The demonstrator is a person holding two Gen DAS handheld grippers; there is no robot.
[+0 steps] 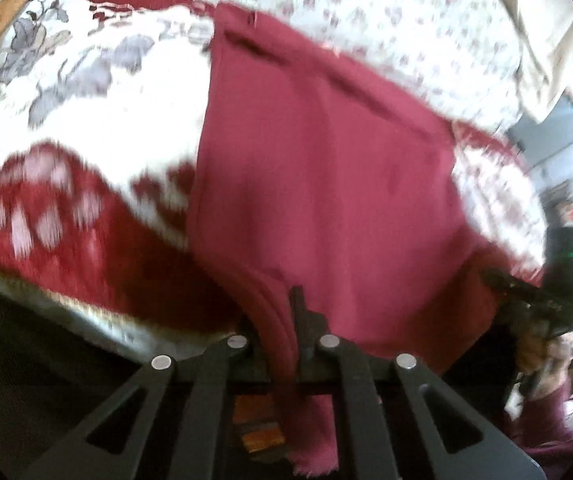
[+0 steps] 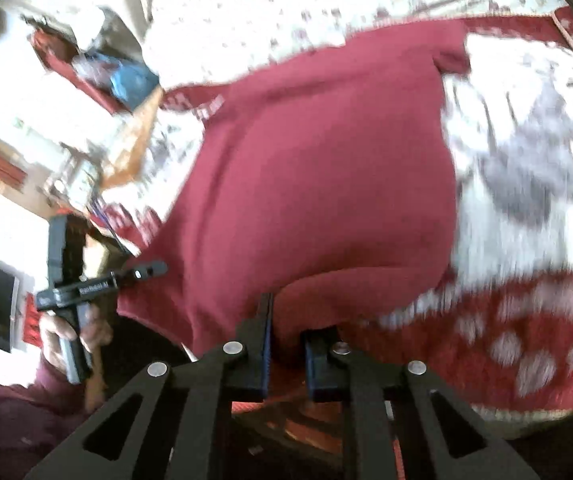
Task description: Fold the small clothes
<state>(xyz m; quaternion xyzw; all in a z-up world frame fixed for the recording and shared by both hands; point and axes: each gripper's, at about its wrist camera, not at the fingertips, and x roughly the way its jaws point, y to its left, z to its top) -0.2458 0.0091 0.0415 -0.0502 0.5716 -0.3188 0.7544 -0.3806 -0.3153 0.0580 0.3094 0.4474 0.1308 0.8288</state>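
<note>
Both tongs (image 1: pixel 286 320) (image 2: pixel 286 336) grip maroon cloth (image 1: pixel 318 168) over bedspread (image 1: pixel 98 92).

Your left wrist camera looks forward along its fingers, close above the maroon garment (image 1: pixel 318 168) on the bed (image 1: pixel 86 92). Your right wrist camera faces the same garment (image 2: pixel 318 168) from its other side.

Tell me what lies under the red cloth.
Under the red cloth, held by the left gripper and right gripper, lies a red-and-white patterned bedspread. The part directly beneath the cloth is covered and cannot be seen.
</note>
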